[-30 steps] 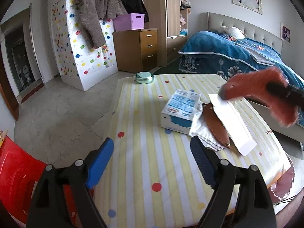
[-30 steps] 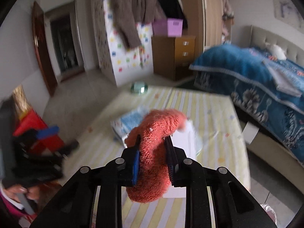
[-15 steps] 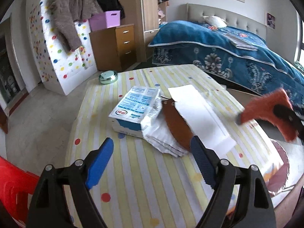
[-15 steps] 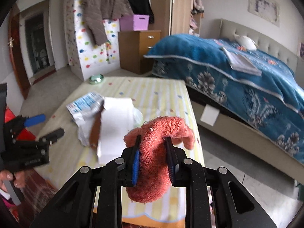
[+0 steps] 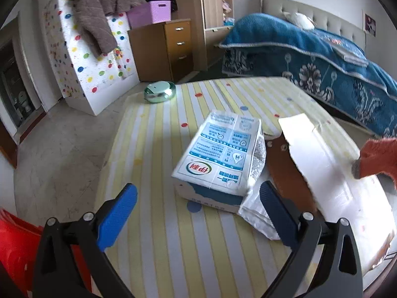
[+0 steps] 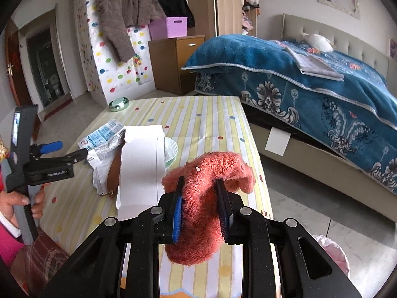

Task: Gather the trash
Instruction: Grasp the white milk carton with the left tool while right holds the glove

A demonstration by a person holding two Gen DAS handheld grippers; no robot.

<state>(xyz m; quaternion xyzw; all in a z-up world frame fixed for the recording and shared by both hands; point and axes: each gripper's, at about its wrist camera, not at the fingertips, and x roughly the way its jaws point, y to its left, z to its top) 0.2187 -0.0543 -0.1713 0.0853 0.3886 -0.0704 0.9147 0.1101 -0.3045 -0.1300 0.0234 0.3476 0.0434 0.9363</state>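
Striped dotted tablecloth, blue-covered bed

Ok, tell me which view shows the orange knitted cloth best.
The right wrist view: the orange knitted cloth fills the middle of the frame, pinched in the right gripper. The left wrist view catches only one end of it at the right edge, over the white paper.

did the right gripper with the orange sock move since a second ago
Yes. The right gripper, shut on the orange sock, was over the white paper and has moved rightward to the table's edge.
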